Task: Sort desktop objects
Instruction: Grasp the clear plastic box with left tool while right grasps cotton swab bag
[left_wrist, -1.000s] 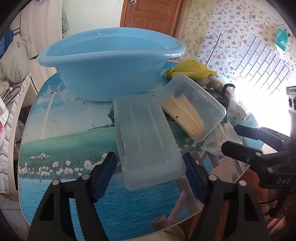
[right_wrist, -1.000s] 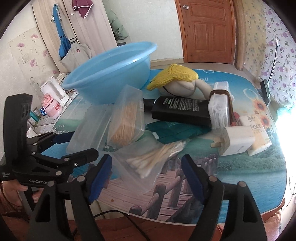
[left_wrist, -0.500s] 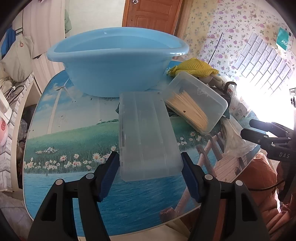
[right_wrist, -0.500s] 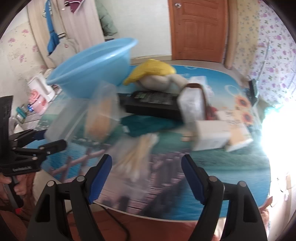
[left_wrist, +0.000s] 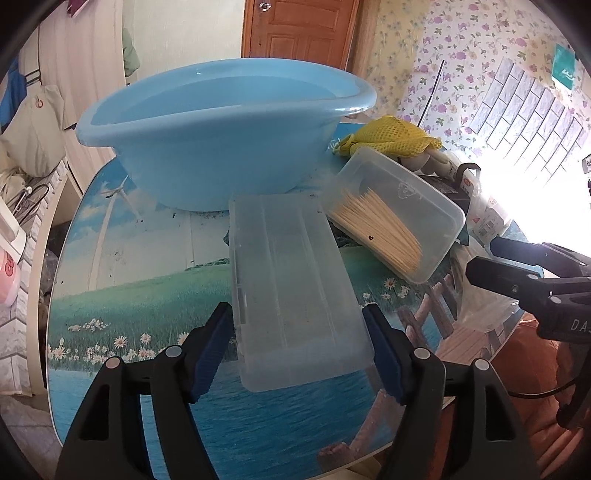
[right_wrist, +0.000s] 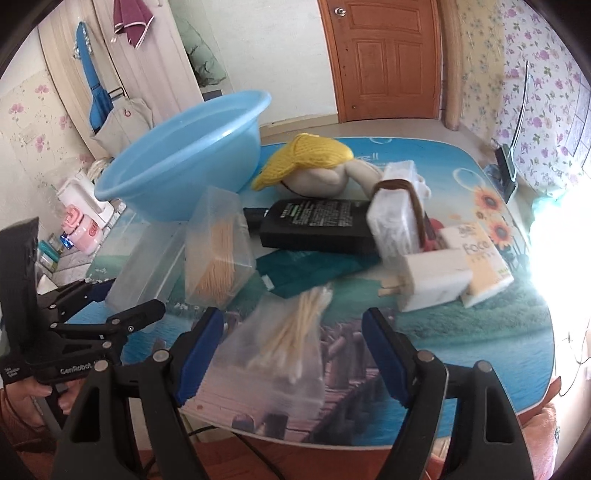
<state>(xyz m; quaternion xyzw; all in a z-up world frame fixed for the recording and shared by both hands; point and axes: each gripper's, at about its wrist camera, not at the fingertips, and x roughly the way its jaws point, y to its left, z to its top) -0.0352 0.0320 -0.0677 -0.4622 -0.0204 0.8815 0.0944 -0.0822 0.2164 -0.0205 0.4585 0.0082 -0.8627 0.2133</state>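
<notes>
A long frosted plastic case (left_wrist: 295, 291) lies on the table in front of a big blue basin (left_wrist: 225, 129). My left gripper (left_wrist: 297, 350) is open, its blue pads on either side of the case's near end, not pressing it. A clear box of toothpicks (left_wrist: 391, 214) leans to the right of the case. My right gripper (right_wrist: 291, 350) is open over a clear bag of cotton swabs (right_wrist: 291, 339) at the table's front edge. The case (right_wrist: 147, 266), toothpick box (right_wrist: 218, 254) and basin (right_wrist: 184, 155) also show in the right wrist view.
A yellow-capped plush toy (right_wrist: 317, 166), a black bottle lying flat (right_wrist: 314, 225), a teal cloth (right_wrist: 314, 273), a white charger plug (right_wrist: 432, 284), tissue packs (right_wrist: 484, 262) and a wrapped white pack (right_wrist: 395, 221) crowd the table's middle and right. The table edge runs just below both grippers.
My left gripper has drawn closer around the case's near end. My right gripper swung right and back, and now sits over the swab bag.
</notes>
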